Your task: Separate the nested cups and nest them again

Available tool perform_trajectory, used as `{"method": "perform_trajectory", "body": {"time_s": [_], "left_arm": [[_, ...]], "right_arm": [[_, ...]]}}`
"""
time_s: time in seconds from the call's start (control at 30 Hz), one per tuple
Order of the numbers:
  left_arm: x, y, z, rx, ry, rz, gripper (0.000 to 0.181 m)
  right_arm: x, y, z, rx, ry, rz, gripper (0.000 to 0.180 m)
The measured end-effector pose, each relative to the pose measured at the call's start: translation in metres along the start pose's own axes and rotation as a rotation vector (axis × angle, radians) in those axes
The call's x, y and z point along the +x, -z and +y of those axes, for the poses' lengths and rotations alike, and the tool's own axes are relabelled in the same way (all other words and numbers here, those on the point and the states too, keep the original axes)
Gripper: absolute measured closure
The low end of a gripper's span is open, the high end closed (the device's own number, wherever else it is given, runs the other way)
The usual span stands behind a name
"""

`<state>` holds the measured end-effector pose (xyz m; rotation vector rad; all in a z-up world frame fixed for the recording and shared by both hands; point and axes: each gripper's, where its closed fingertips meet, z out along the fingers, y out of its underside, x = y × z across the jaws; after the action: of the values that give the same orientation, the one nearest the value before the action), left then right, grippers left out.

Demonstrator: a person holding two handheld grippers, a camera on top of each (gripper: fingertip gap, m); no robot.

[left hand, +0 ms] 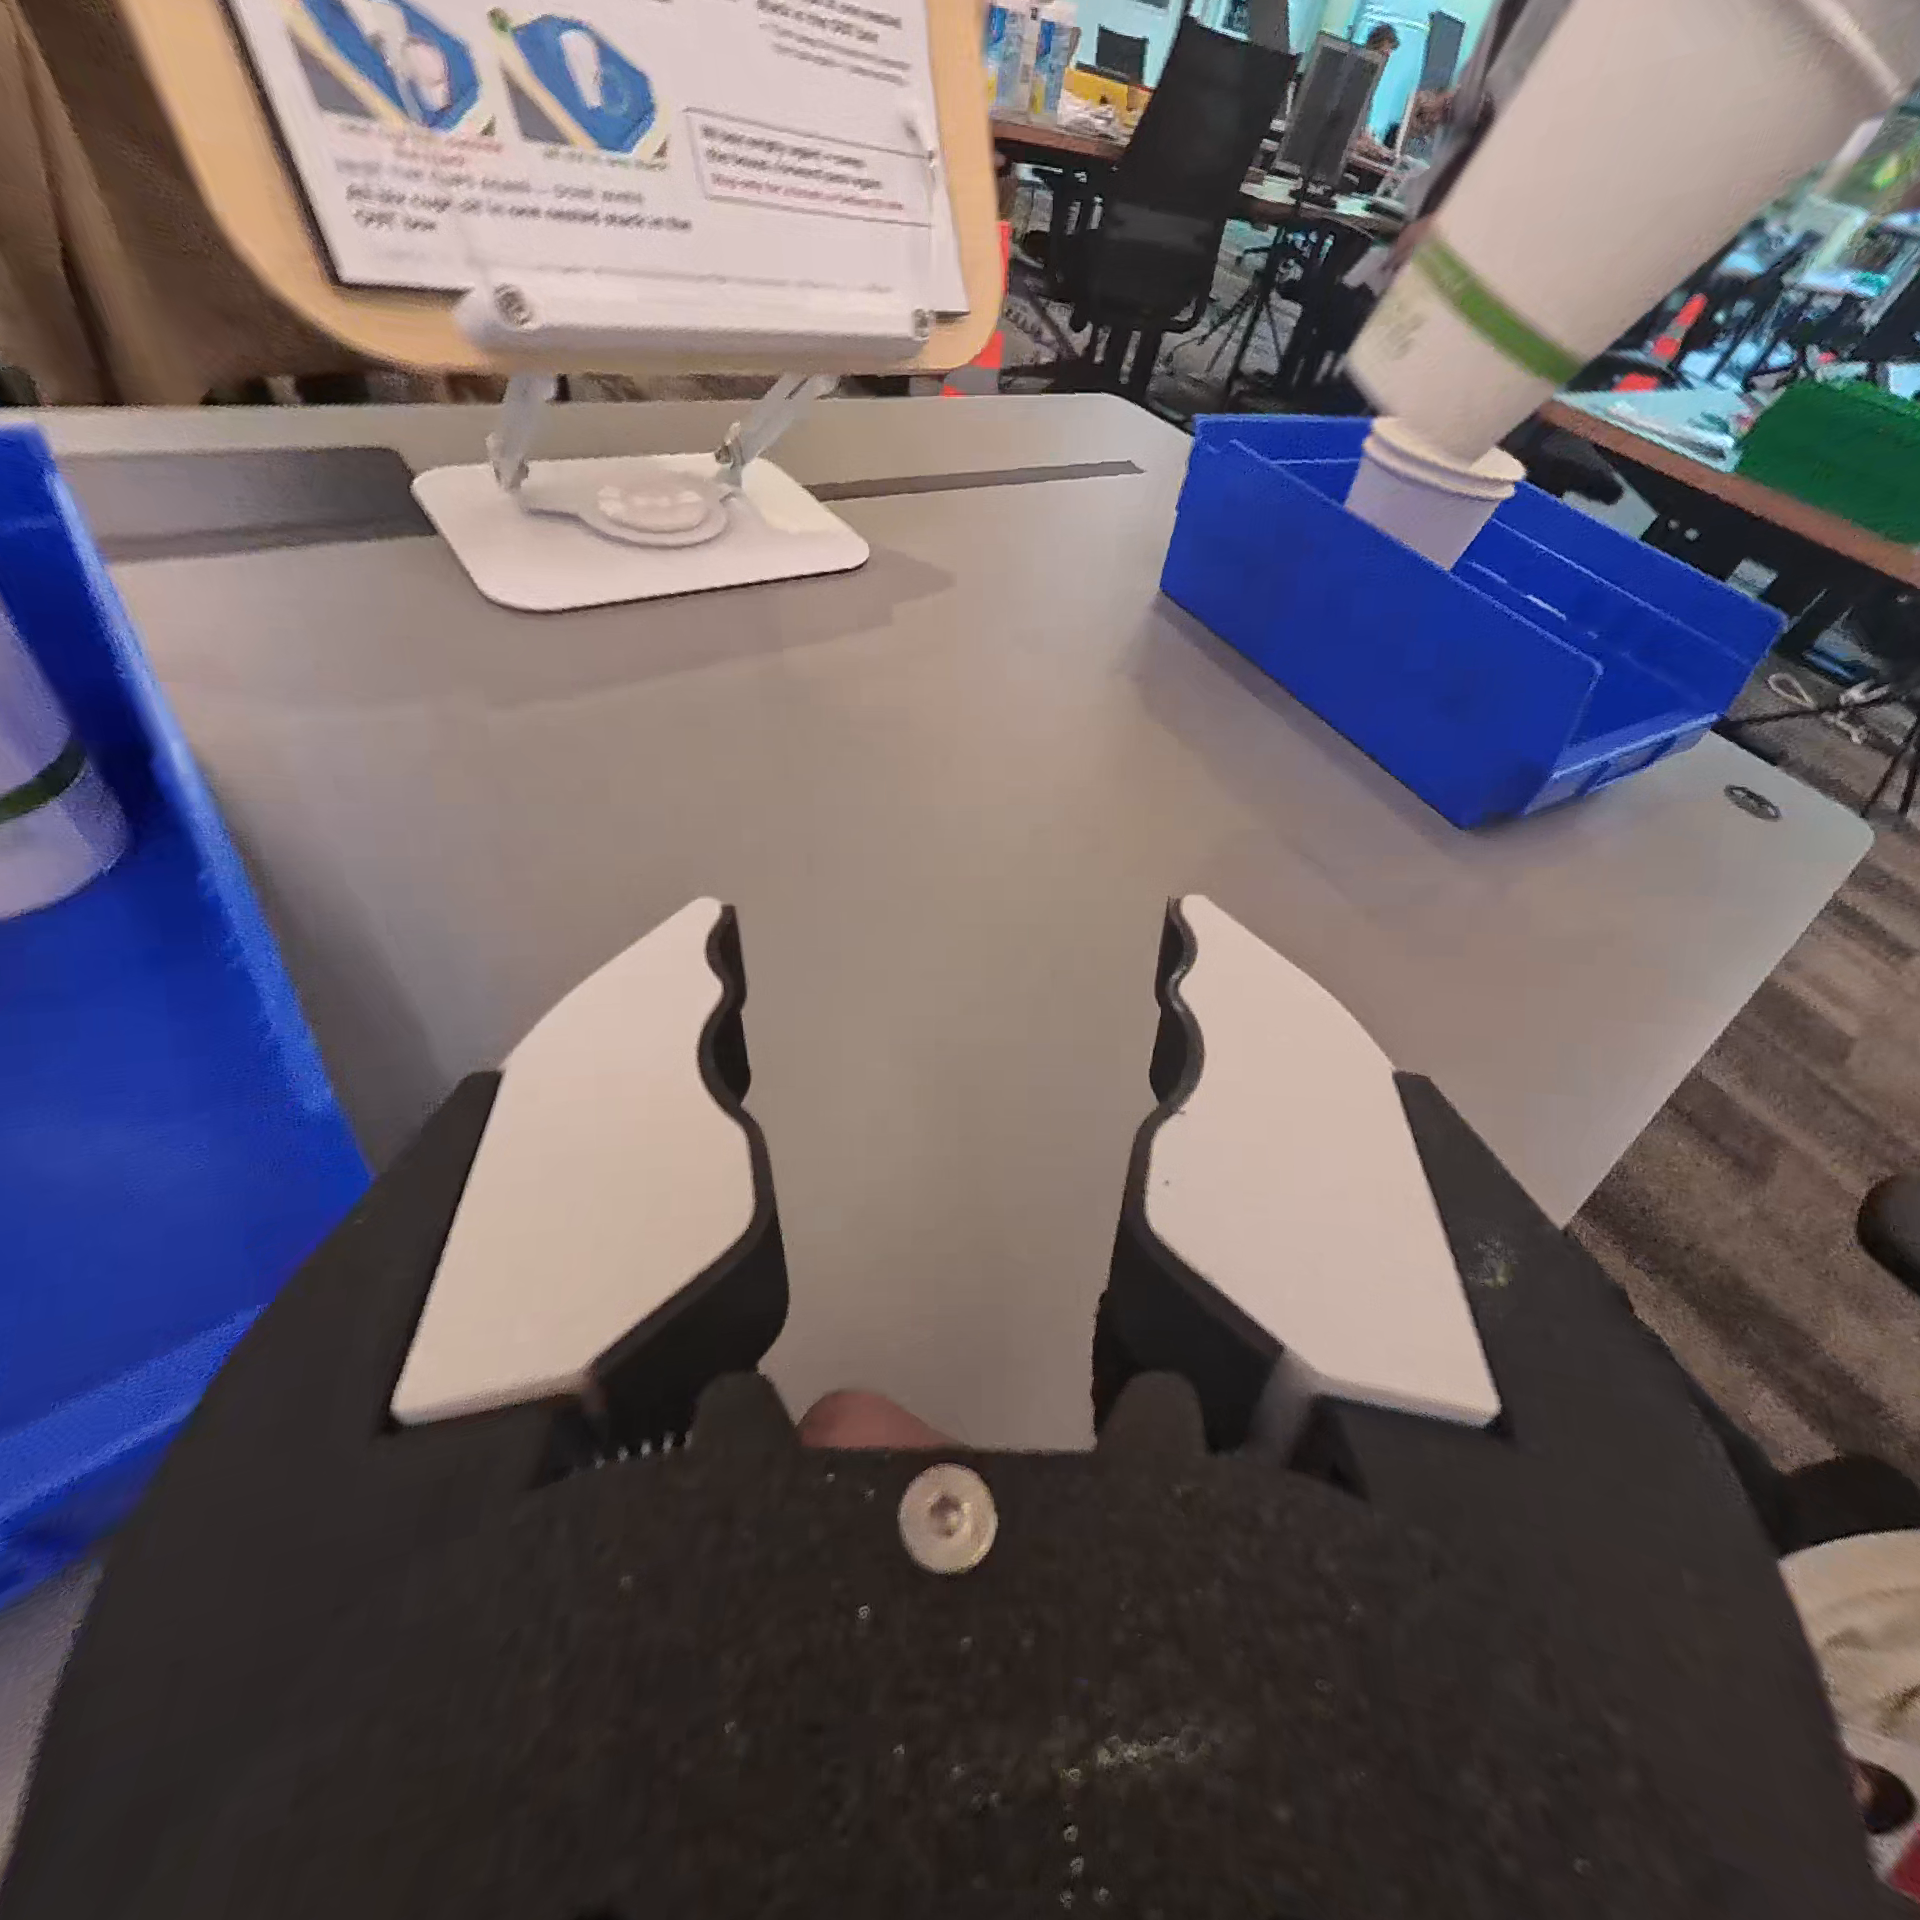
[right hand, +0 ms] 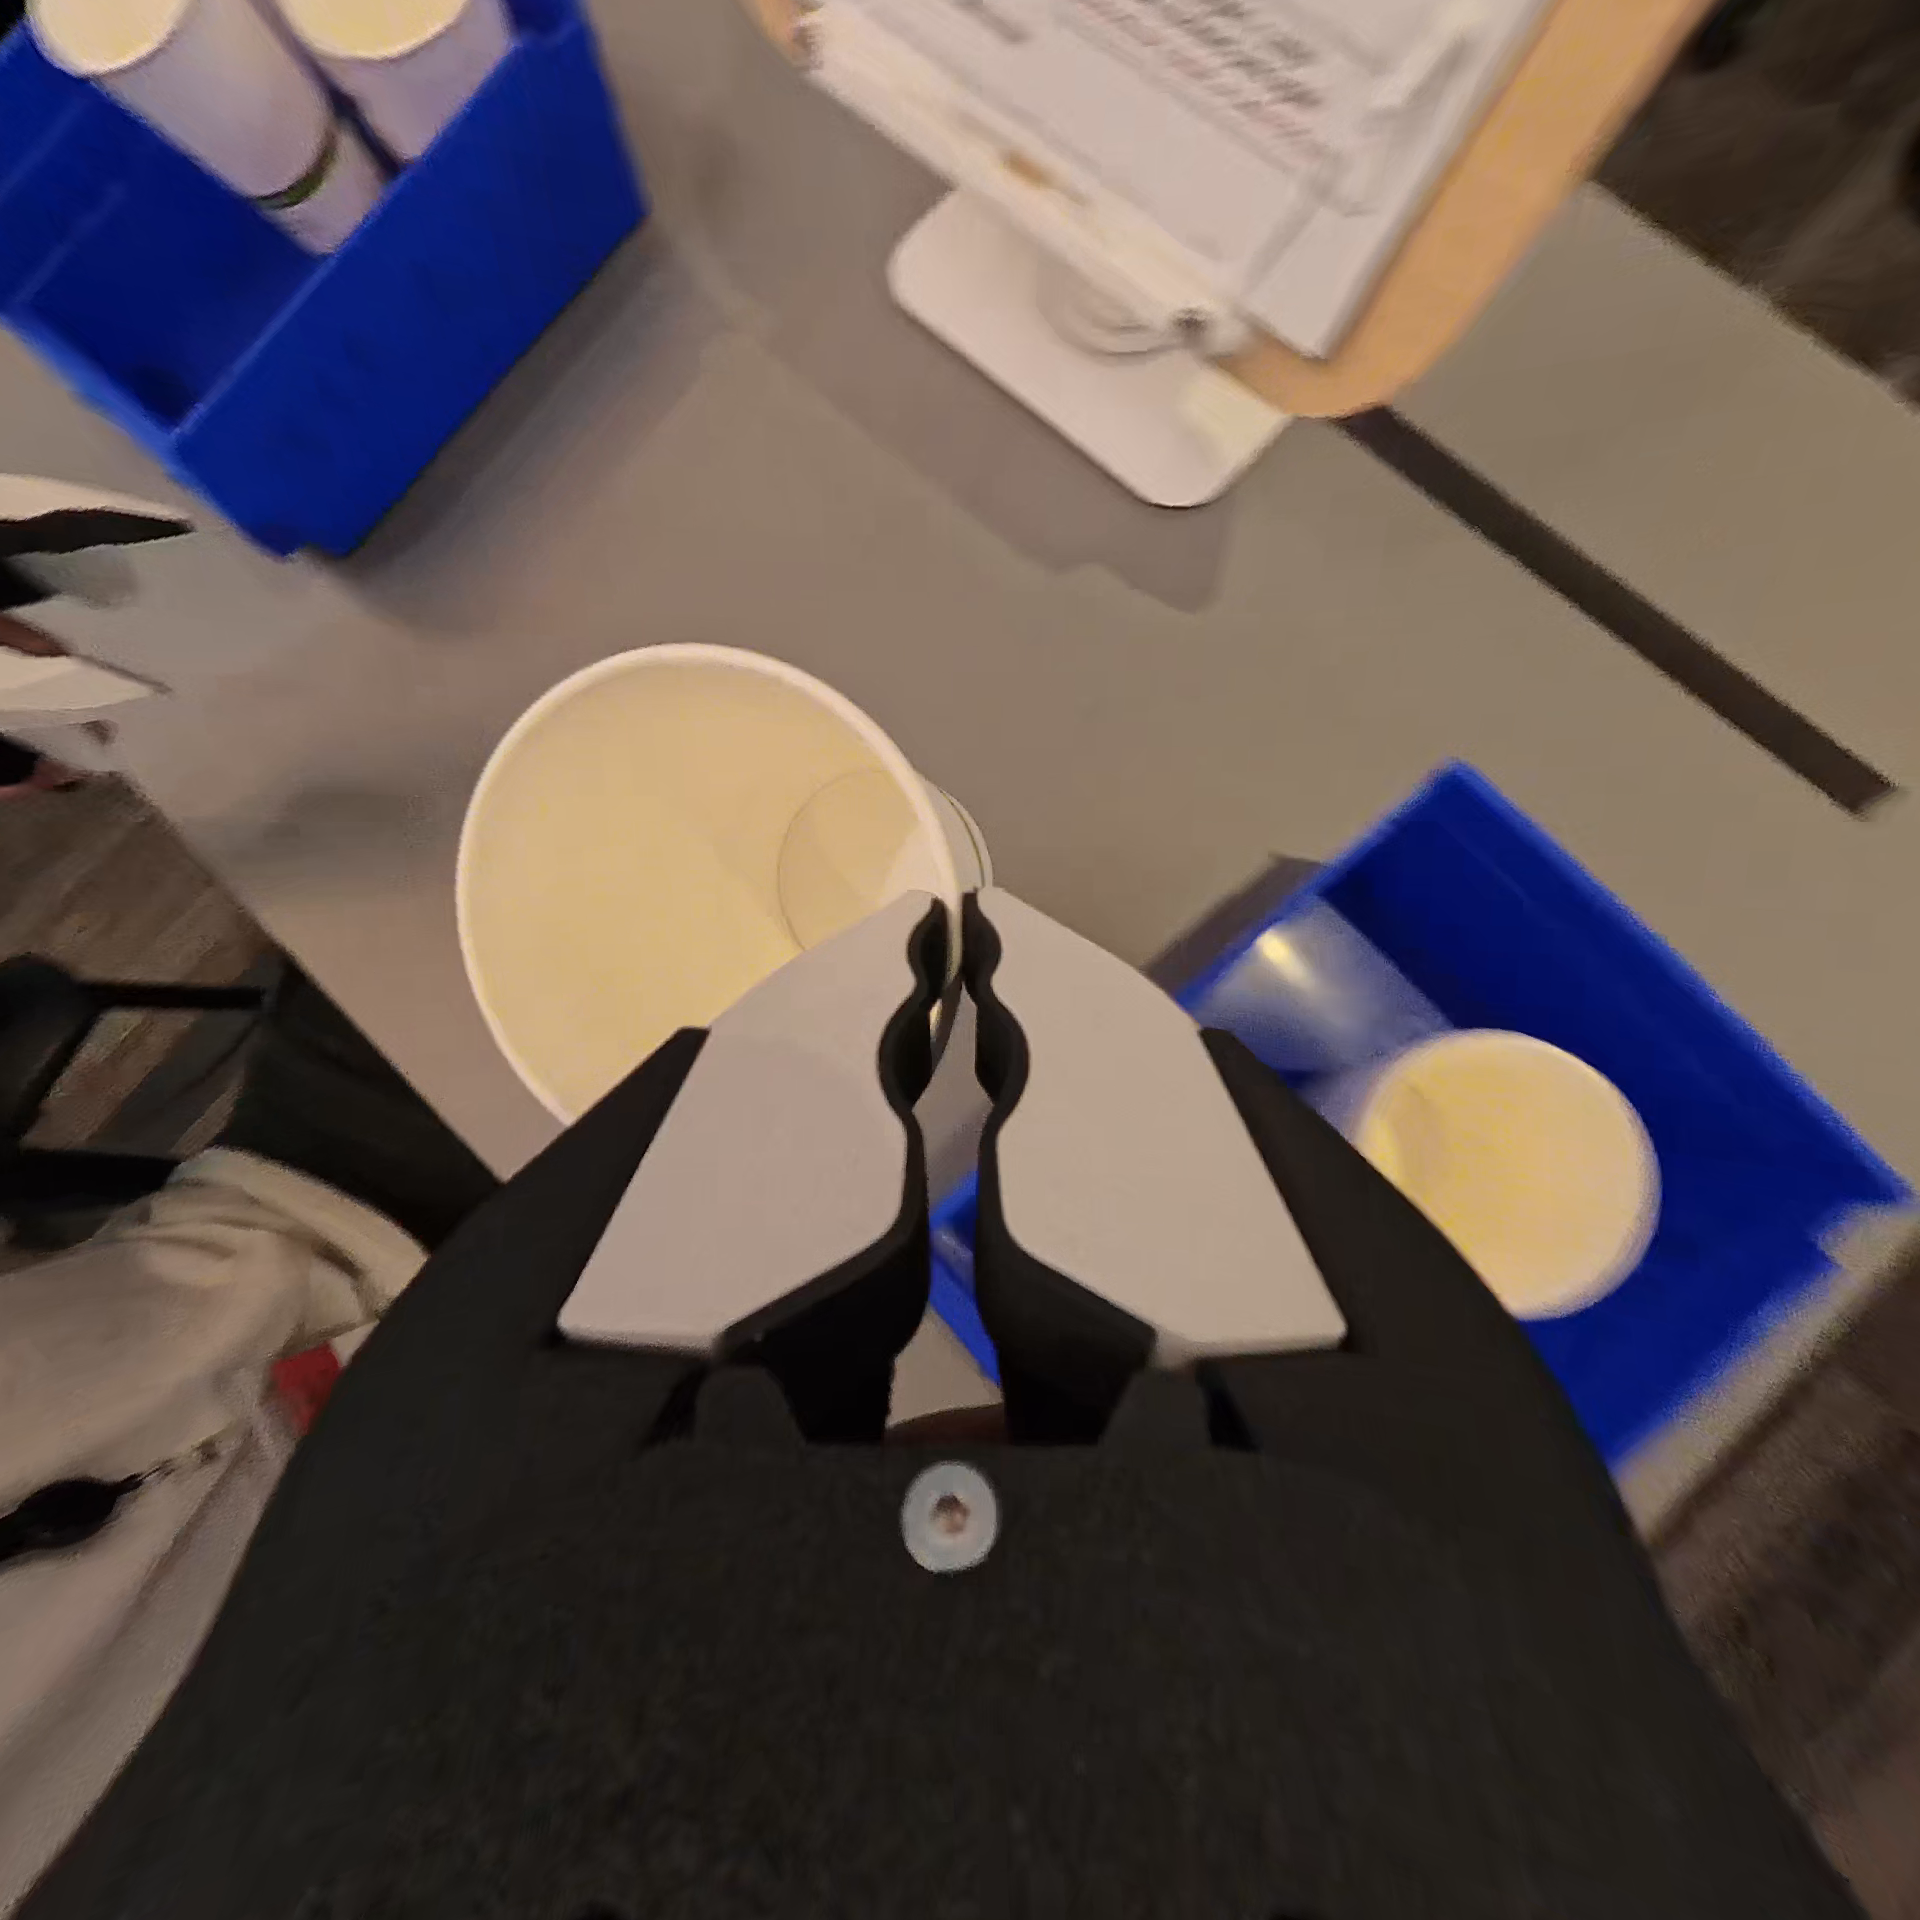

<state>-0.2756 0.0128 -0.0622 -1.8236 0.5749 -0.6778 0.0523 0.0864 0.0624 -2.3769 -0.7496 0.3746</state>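
My right gripper [right hand: 956,909] is shut on the rim of a white paper cup [right hand: 675,862] and holds it in the air, mouth towards the camera. The same cup [left hand: 1621,208], with a green band, hangs tilted at the top right of the left wrist view. Below it, a second white cup [left hand: 1429,499] sits in the right blue bin [left hand: 1455,675]; it also shows in the right wrist view [right hand: 1507,1174]. My left gripper [left hand: 951,914] is open and empty above the grey table [left hand: 935,727].
A left blue bin [right hand: 416,364] holds two stacks of cups [right hand: 239,104]; its wall [left hand: 156,1039] is close on my left. A document stand on a white base [left hand: 634,530] stands at the table's back. The left gripper [right hand: 62,603] shows at the left edge.
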Motion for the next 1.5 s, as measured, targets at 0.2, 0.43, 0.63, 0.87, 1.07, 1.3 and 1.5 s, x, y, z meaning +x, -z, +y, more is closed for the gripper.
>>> {"method": "perform_trajectory", "body": {"time_s": [0.2, 0.43, 0.63, 0.87, 1.07, 1.3, 1.5], "left_arm": [[-0.005, 0.005, 0.004, 0.017, 0.081, 0.026, 0.108], [0.004, 0.001, 0.008, -0.011, 0.012, 0.019, 0.108], [0.008, 0.001, 0.008, -0.013, 0.034, 0.043, 0.109], [0.009, -0.001, 0.009, -0.023, 0.027, 0.044, 0.109], [0.013, -0.006, 0.015, -0.049, -0.009, 0.033, 0.109], [0.016, -0.008, 0.016, -0.054, -0.001, 0.047, 0.109], [0.016, -0.006, 0.015, -0.054, -0.017, 0.034, 0.109]], "right_arm": [[0.107, 0.063, 0.018, 0.020, -0.186, 0.185, 0.177], [0.183, 0.055, 0.068, -0.066, -0.396, 0.234, 0.177], [0.197, 0.015, 0.094, -0.162, -0.426, 0.223, 0.177], [0.205, -0.019, 0.123, -0.287, -0.378, 0.284, 0.176], [0.209, -0.033, 0.144, -0.355, -0.348, 0.321, 0.175], [0.216, -0.038, 0.151, -0.371, -0.334, 0.357, 0.172], [0.220, -0.040, 0.161, -0.424, -0.284, 0.401, 0.155]]}}
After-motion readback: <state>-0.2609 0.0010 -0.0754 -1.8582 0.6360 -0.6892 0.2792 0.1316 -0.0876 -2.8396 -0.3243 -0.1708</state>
